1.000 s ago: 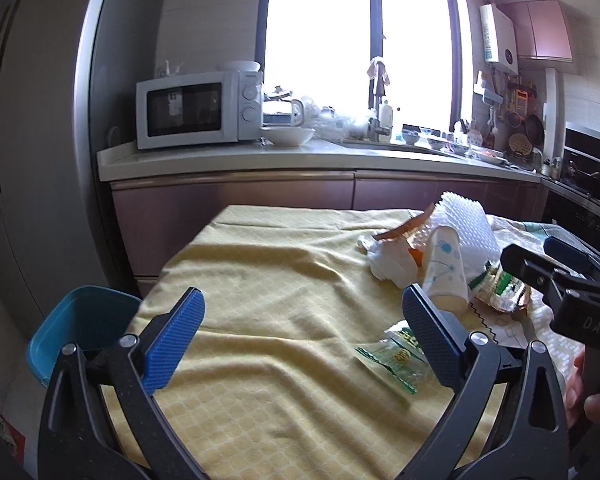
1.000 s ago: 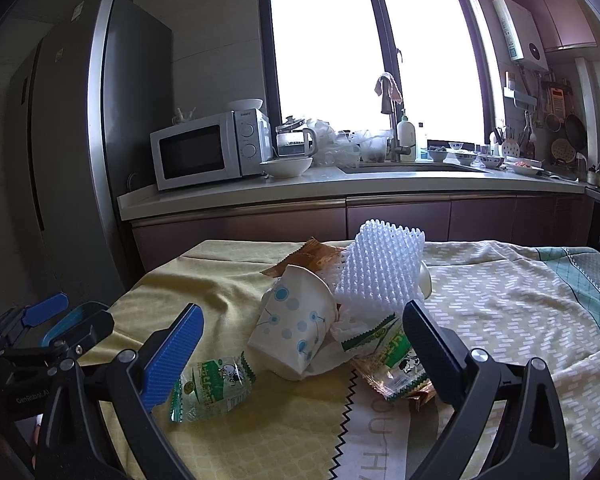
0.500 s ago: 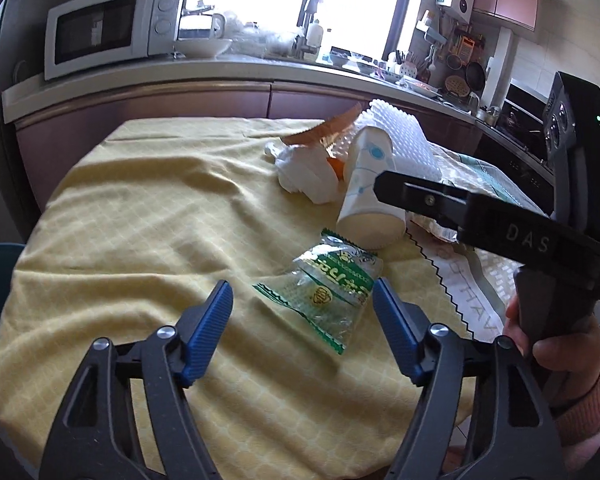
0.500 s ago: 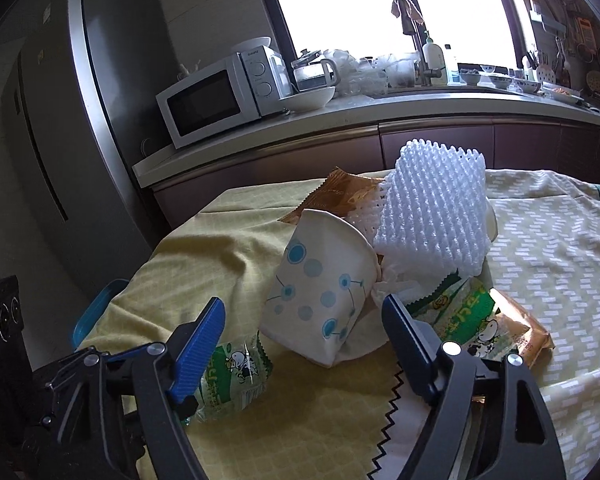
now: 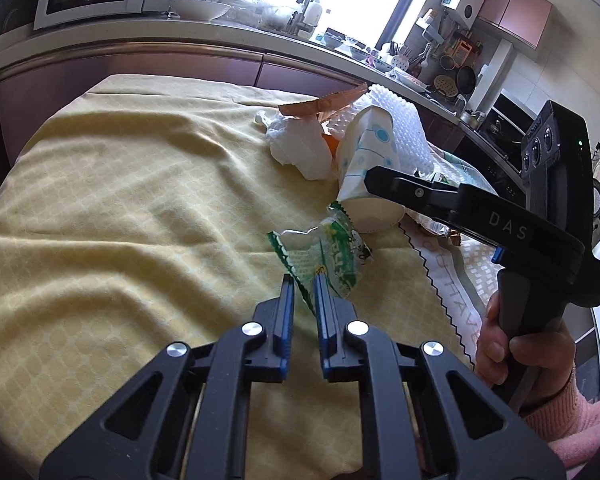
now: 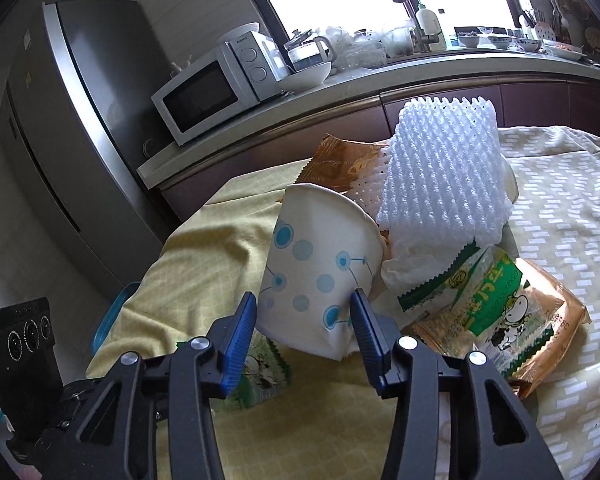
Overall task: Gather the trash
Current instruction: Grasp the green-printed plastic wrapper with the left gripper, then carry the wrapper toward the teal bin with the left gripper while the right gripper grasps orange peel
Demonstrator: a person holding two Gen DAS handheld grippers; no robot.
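Note:
A green and clear snack wrapper [image 5: 324, 254] lies on the yellow tablecloth [image 5: 120, 216]. My left gripper [image 5: 303, 286] is shut on its near edge. A crushed white paper cup with blue dots [image 6: 320, 268] lies on its side; it also shows in the left wrist view [image 5: 364, 168]. My right gripper [image 6: 303, 308] has its jaws closed against both sides of the cup. Behind lie a white foam net [image 6: 444, 184], crumpled tissue [image 5: 296, 144], a brown wrapper [image 6: 340, 164] and another green wrapper [image 6: 488, 296].
A blue bin [image 6: 114, 312] stands on the floor left of the table. A counter [image 5: 140, 32] with a microwave [image 6: 216, 88] runs behind, and a fridge [image 6: 60, 120] stands at left. The right gripper's body [image 5: 520, 220] crosses the left wrist view.
Both grippers moved forward and down and closed: the left onto the green wrapper's edge, the right around the paper cup.

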